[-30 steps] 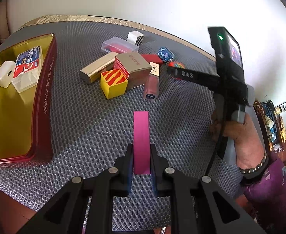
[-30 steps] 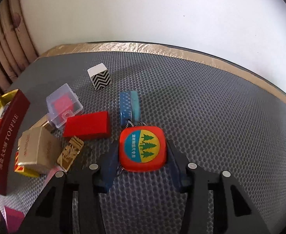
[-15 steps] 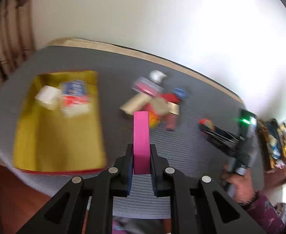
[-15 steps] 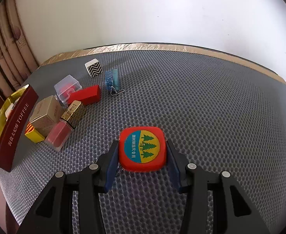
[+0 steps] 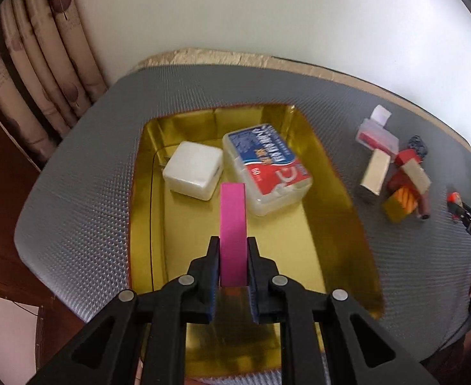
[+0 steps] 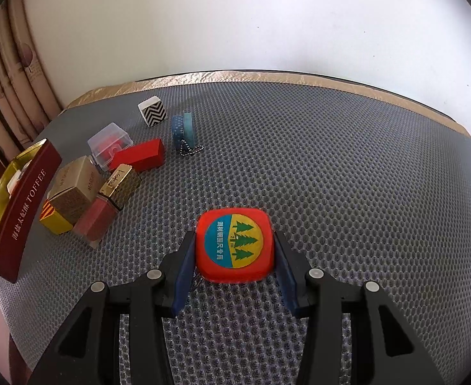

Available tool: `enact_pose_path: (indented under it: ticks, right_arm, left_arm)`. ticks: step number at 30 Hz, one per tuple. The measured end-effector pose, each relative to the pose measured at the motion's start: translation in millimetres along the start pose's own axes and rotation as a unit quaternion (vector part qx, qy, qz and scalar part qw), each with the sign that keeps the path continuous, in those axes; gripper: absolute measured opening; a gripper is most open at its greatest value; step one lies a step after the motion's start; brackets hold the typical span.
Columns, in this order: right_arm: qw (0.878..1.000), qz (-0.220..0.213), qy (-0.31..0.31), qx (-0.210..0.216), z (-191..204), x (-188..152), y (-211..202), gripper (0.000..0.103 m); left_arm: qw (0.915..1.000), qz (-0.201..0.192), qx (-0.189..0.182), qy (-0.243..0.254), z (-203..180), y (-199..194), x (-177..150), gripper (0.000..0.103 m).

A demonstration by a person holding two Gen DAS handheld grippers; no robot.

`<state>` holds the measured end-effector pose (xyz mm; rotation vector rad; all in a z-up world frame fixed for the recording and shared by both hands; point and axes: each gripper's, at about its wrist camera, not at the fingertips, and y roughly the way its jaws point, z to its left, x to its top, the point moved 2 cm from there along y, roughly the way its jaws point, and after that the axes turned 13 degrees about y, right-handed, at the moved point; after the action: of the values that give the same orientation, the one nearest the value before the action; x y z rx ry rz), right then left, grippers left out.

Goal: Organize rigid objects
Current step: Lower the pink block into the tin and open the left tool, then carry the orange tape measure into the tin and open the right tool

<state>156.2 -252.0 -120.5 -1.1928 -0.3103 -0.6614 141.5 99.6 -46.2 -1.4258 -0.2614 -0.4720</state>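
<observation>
My left gripper (image 5: 233, 256) is shut on a pink block (image 5: 233, 224) and holds it above the gold tin tray (image 5: 338, 211). In the tray lie a white box (image 5: 193, 170) and a clear blue-and-red labelled box (image 5: 267, 166). My right gripper (image 6: 234, 256) is shut on an orange tape measure (image 6: 234, 243) and holds it over the grey mat (image 6: 347, 176). The tray, with its dark red TOFFEE wall (image 6: 23, 211), shows at the far left of the right wrist view.
A cluster lies on the mat right of the tray: clear case (image 6: 109, 142), red box (image 6: 139, 157), gold boxes (image 6: 75, 189), lip gloss (image 6: 100, 211), zigzag cube (image 6: 152, 110), blue tape roll (image 6: 182, 126). Curtains (image 5: 43, 64) hang at the left. The mat's edges drop off.
My left gripper has lifted the pink block and carried it left, from the mat to above the tray. My right gripper has drawn the tape measure back from the cluster.
</observation>
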Motion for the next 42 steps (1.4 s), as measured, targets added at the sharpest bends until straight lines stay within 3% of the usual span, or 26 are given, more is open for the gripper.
enact_pose_path:
  ticks: [6,9,12,17,20,25,28,30,36,42]
  right_arm:
    - [1.0,0.0,-0.001,-0.001,0,0,0,0.044]
    - [1.0,0.0,-0.001,-0.002,0,-1,0,0.044]
    - [1.0,0.0,-0.001,-0.001,0,-1,-1,0.044]
    - [1.0,0.002,0.002,0.003,-2,0,0,0.044]
    - [1.0,0.006,0.005,0.008,-3,1,0,0.044]
    - [1.0,0.019,0.015,0.015,-5,2,-6,0.044]
    - [1.0,0.019,0.019,0.017,-4,1,-16,0.044]
    - [0.999,0.018,0.021,0.03,1,0,-30,0.044]
    - [0.997,0.01,-0.012,0.081,51,1,-73,0.044]
    - [0.982,0.028,-0.088,0.163,158,-5,-102,0.044]
  left_arm:
    - [0.9996,0.01,0.025,0.01,9,20,2,0.015]
    - [0.9992,0.013,0.032,0.022,10,24,5,0.023]
    - [0.9987,0.011,0.047,0.017,14,19,7,0.024]
    - [0.9949,-0.043,0.088,-0.022,15,-26,3,0.028]
    - [0.9906,-0.079,0.096,-0.057,3,-67,-15,0.043]
    - [0.9831,-0.12,0.116,-0.075,-35,-115,-57,0.046]
    - [0.9784,-0.119,0.155,-0.068,-53,-126,-79,0.05]
    - [0.9784,-0.109,0.161,-0.07,-58,-125,-90,0.05]
    - [0.9737,-0.069,0.191,-0.104,-46,-114,-118,0.05]
    - [0.967,-0.072,0.191,-0.152,-23,-116,-128,0.05]
